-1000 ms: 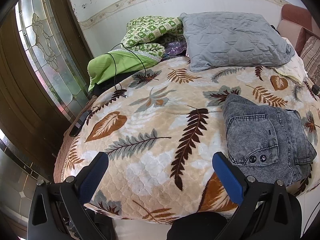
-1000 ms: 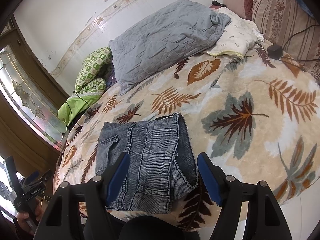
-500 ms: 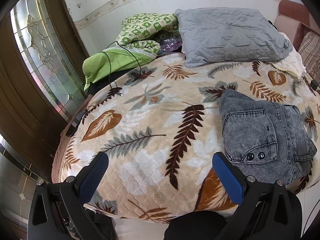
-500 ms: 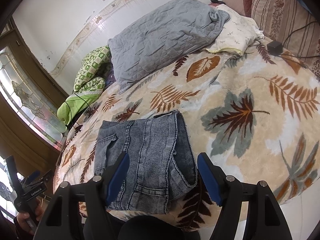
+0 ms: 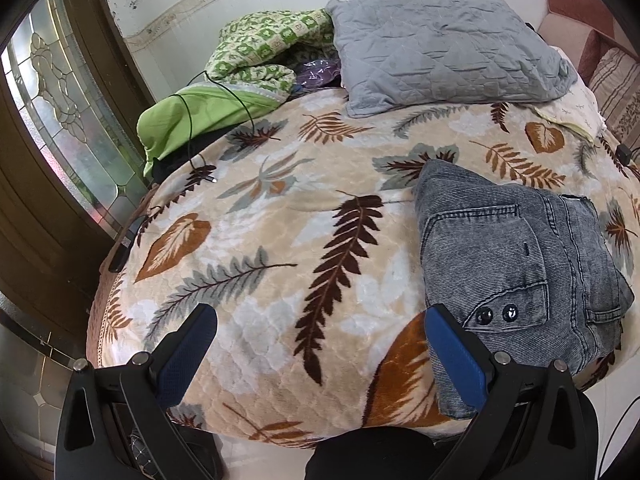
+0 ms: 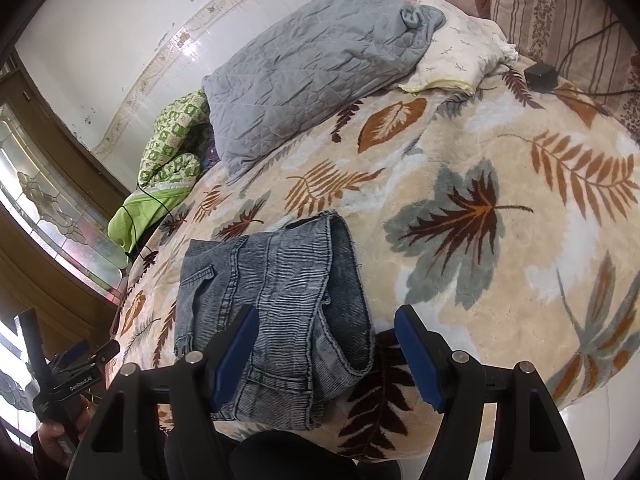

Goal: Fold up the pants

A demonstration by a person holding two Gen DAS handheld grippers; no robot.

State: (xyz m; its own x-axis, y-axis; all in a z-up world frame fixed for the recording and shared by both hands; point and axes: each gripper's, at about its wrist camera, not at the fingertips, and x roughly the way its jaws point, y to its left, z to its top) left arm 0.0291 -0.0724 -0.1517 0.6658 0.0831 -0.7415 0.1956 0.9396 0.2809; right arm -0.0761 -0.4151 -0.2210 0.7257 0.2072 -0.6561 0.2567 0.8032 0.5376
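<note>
Nearest the cameras, both grippers are hovering over the near edge of the bed. The left gripper (image 5: 320,354) is holding its jaws spread wide with nothing between them, only the leaf-patterned blanket (image 5: 280,240) lying beneath. The right gripper (image 6: 326,354) is also keeping its jaws apart, released, above the near end of the pants (image 6: 276,312) without pressing on them. The pants, grey washed denim, are lying folded into a compact bundle on the blanket near the bed's front edge; in the left view they (image 5: 516,276) are sitting just right of the left gripper. Farther back, a grey quilted pillow (image 5: 440,44) is resting by the wall, with a green patterned quilt (image 5: 264,44) bunched beside it.
</note>
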